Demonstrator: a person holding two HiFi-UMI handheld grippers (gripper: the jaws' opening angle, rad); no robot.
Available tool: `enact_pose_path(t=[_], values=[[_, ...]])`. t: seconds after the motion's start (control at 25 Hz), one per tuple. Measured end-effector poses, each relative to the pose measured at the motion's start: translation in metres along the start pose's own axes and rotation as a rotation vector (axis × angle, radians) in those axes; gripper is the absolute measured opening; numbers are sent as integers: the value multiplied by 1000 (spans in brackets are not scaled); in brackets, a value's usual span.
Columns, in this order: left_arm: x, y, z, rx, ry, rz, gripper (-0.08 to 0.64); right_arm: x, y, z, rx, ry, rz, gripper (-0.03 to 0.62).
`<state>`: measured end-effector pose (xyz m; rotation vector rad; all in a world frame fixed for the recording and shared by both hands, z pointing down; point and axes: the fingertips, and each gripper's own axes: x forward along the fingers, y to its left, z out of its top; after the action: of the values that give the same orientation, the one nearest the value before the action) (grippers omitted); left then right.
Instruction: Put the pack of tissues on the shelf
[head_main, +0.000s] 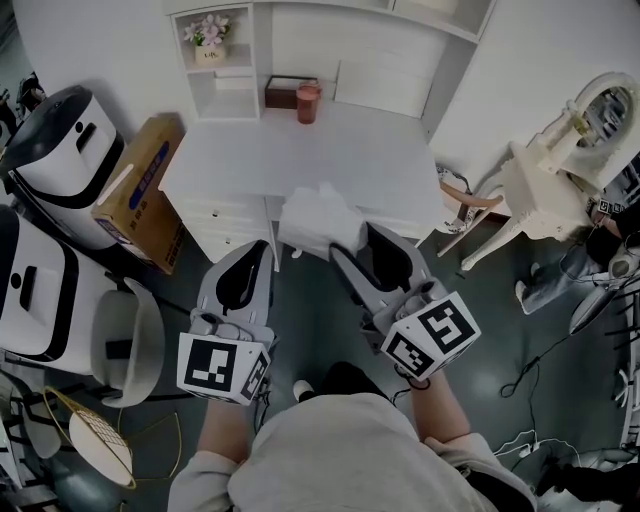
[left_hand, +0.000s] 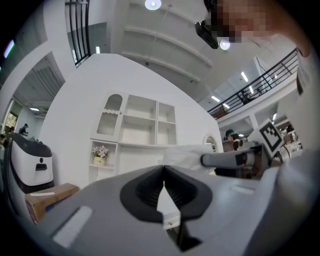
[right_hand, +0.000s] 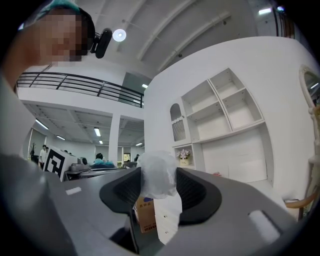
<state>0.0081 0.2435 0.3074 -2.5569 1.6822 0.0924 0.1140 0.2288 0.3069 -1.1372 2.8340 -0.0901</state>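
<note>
My right gripper (head_main: 352, 238) has its jaws clamped on the pack of tissues (right_hand: 157, 176), holding it level at the near edge of the desk (head_main: 300, 150), ready to go to the far shelf (head_main: 232, 72). My left gripper (left_hand: 163, 168) is closed on nothing, parked left, out of the way.

We place desk (head_main: 300, 150) at frame centre, shelf unit (head_main: 300, 40) behind it along top edge. Flower pot (head_main: 208, 40) in unit's upper-left cubby. Box (head_main: 285, 92) and cup (head_main: 308, 103) at desk's far edge, cup just right of box. Carton (head_main: 140, 195) left of desk, chair (head_main: 545, 185) at right. Pack of tissues (head_main: 318, 218) over desk's near edge, between jaws of right gripper (head_main: 352, 240). Left gripper (head_main: 258, 248) just left of it, before desk.
</note>
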Motion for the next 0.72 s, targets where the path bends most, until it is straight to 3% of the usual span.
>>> enact_pose_path(t=[0.72], values=[[66,51,1,4,-8,21,2,77,-46,3,1,12,29,210]])
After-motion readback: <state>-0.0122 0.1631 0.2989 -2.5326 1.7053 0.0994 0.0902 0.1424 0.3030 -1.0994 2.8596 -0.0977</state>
